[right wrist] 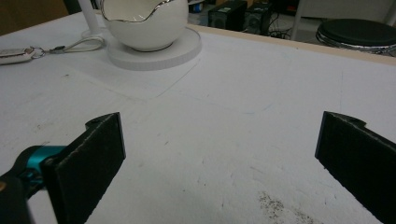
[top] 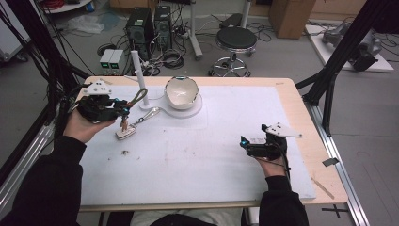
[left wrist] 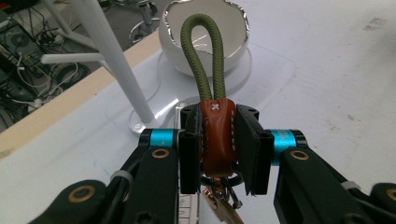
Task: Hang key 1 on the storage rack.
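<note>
left gripper (left wrist: 217,154) clamps brown leather key fob with green cord loop (left wrist: 204,60); i aim loop at white post (left wrist: 114,65) ahead-left, right gripper (right wrist: 219,158) open.

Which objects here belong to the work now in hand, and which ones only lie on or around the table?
In the job:
- left gripper, shut on the keychain
- keychain with green cord loop
- white bowl, white peg stand: likely targets

Lying about:
- right gripper, open, idle
- second key fob
- stool, computers on the floor
</note>
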Demonstrator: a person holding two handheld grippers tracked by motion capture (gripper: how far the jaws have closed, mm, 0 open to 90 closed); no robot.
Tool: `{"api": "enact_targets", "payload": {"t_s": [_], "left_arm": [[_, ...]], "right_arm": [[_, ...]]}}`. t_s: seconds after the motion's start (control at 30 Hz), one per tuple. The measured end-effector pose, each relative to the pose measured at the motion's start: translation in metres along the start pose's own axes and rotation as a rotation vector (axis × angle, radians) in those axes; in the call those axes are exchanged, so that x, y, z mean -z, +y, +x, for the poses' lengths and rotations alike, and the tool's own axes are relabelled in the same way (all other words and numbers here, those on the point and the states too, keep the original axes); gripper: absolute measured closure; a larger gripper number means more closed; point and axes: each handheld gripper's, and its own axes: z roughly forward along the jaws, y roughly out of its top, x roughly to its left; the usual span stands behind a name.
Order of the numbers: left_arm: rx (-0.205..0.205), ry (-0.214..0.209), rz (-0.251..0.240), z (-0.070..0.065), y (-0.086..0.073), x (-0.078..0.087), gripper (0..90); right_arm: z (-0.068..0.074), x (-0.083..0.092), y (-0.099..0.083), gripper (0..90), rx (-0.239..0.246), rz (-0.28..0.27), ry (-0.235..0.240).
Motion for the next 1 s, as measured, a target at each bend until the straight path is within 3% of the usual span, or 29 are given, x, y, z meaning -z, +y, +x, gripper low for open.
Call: {"api": "enact_targets", "payload": {"t_s": [0.07, 0.23, 0.63, 0.83, 1.0], "left_arm": [[-0.008, 0.008, -0.019, 0.002, 0.002, 0.002, 71.5], [-0.012, 0.024, 0.002, 0.011, 0.009, 0.003, 71.5], [-0.02, 0.048, -0.008, 0.025, 0.033, 0.007, 71.6], [-0.02, 0.09, -0.027, 0.03, 0.041, 0.008, 71.7], [-0.016, 0.108, 0.007, 0.035, 0.043, 0.001, 71.9]], "right_arm": [[0.0, 0.0, 0.0, 0.6, 0.0, 0.001, -0.003], [-0.001, 0.0, 0.0, 0.6, -0.003, 0.003, -0.003], [-0.001, 0.0, 0.0, 0.6, 0.001, 0.005, -0.007], [0.0, 0.0, 0.0, 0.6, 0.001, 0.008, -0.007], [-0.001, 0.0, 0.0, 0.6, 0.006, 0.005, -0.008]]}}
